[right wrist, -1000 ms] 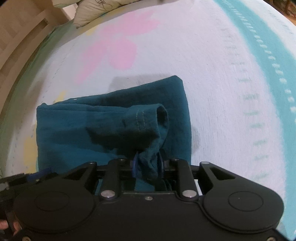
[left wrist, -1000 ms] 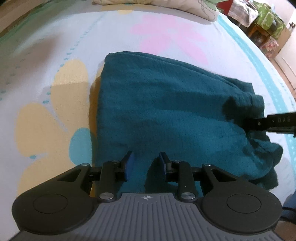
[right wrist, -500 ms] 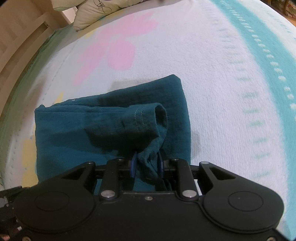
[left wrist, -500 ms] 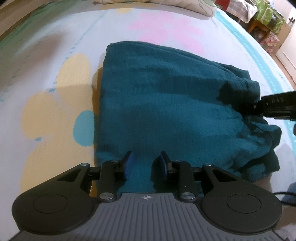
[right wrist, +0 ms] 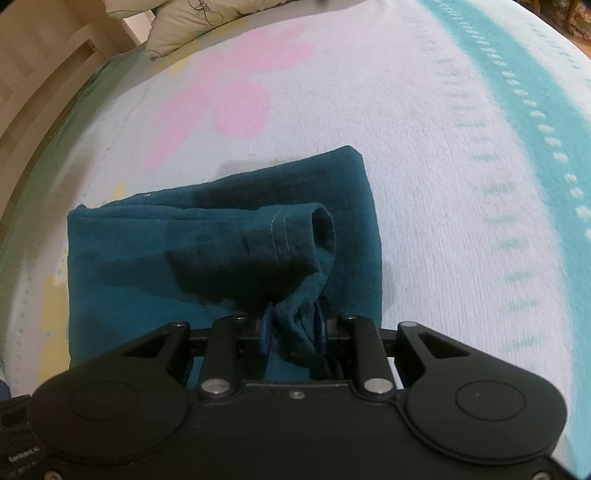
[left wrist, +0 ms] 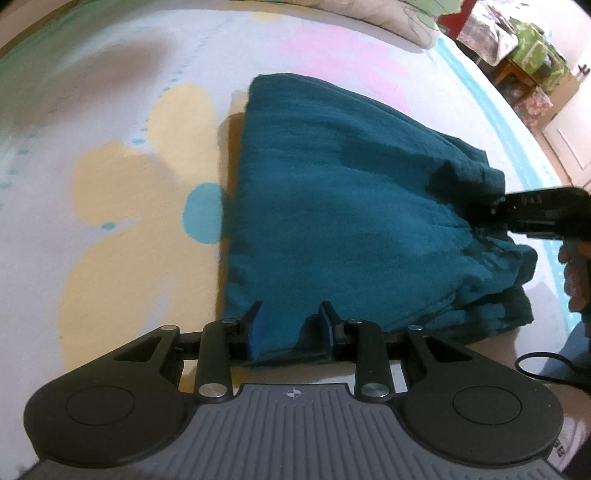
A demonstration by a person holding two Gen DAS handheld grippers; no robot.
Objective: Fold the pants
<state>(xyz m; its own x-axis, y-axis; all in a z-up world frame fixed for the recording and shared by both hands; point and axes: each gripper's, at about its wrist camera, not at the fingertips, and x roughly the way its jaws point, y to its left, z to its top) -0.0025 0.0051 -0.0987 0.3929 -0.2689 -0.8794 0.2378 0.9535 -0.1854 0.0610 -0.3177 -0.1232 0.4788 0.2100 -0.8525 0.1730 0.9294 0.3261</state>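
Left wrist view: the pants [left wrist: 332,206] lie folded across the middle of the frame on the bed [left wrist: 110,110], a soft, light, limp cloth that will sag wherever it is not held. The left tongs [left wrist: 291,325] stand part open at lower centre, the near edge of the cloth between the pads but not visibly pinched. At the right edge the right tongs [left wrist: 495,214] bite into a bunched part. A firmer hold would likely be on the stitched hem or a folded corner. Bare bed lies open on the left and above.

Right wrist view: the right tongs [right wrist: 293,325] are closed on a gathered wad of the pants [right wrist: 147,258] at lower centre, a hemmed flap arching up from them. The bed [right wrist: 443,184] is free to the right and beyond; a pillow [right wrist: 207,18] sits at the upper left.
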